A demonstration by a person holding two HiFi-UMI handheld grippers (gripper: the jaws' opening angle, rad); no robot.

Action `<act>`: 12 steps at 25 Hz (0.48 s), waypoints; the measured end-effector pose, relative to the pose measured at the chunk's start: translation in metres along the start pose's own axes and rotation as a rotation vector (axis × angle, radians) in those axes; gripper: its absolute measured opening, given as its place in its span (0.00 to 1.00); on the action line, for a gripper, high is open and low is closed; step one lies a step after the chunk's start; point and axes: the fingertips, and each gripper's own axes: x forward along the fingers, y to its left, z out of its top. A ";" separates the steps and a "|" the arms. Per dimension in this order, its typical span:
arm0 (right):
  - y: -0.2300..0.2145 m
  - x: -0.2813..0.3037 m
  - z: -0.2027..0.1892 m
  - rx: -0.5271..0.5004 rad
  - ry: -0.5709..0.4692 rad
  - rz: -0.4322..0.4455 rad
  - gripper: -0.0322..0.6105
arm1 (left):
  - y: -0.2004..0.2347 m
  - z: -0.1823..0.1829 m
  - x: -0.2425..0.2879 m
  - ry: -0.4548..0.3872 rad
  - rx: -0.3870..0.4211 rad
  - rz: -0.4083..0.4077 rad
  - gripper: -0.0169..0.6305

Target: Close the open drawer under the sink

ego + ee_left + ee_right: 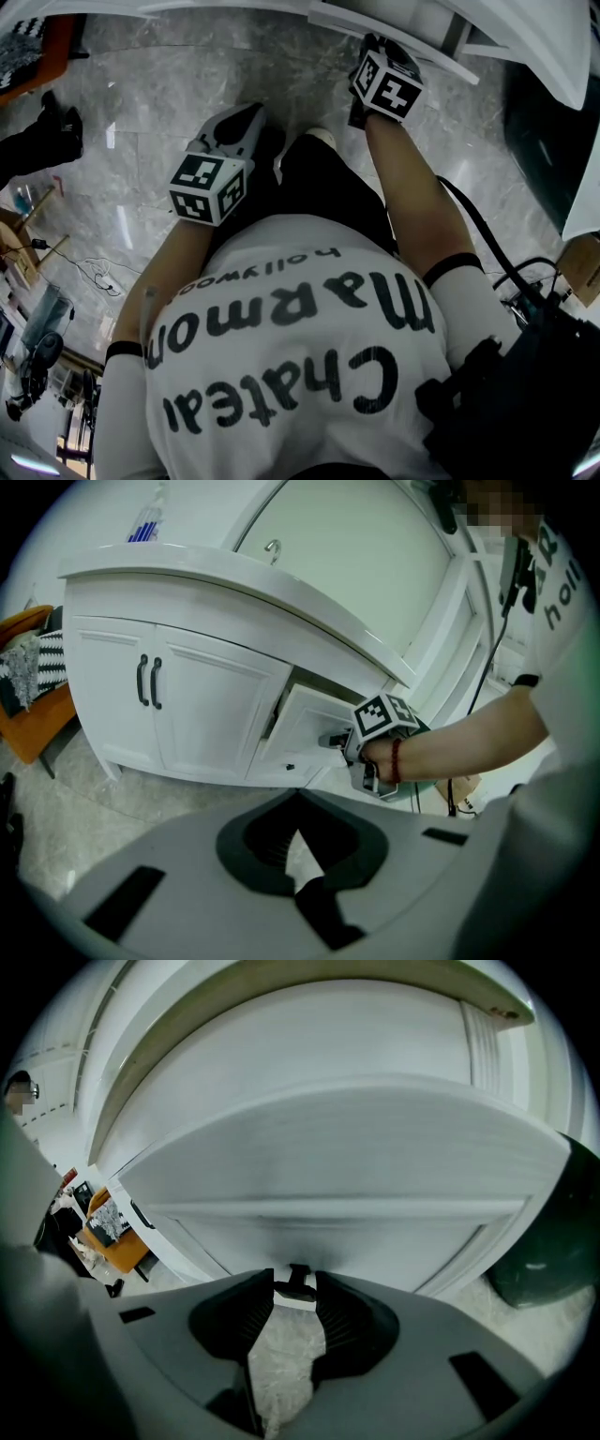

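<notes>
Head view: the left gripper point(242, 122) is held over the marble floor point(187, 75), and the right gripper point(380, 66) is raised to the white drawer point(422, 54). Left gripper view: its fingers point(266, 846) are pressed together and empty, with the open drawer seen well ahead of them under the sink counter point(234, 583). Right gripper view: the fingers point(342, 1321) are spread, the dark drawer handle point(298, 1277) sits between the tips, and the drawer front is just beyond.

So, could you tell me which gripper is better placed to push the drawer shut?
Right. The right gripper is at the drawer front, jaws open around its handle; the left gripper hangs back from it.
</notes>
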 end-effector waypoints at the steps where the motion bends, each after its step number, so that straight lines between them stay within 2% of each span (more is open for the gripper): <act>1: 0.000 0.001 0.000 -0.004 -0.010 0.003 0.28 | 0.000 -0.001 0.000 0.001 0.003 0.000 0.04; 12: 0.002 0.006 0.003 -0.031 -0.051 0.014 0.28 | 0.000 -0.009 0.003 0.008 0.027 -0.003 0.04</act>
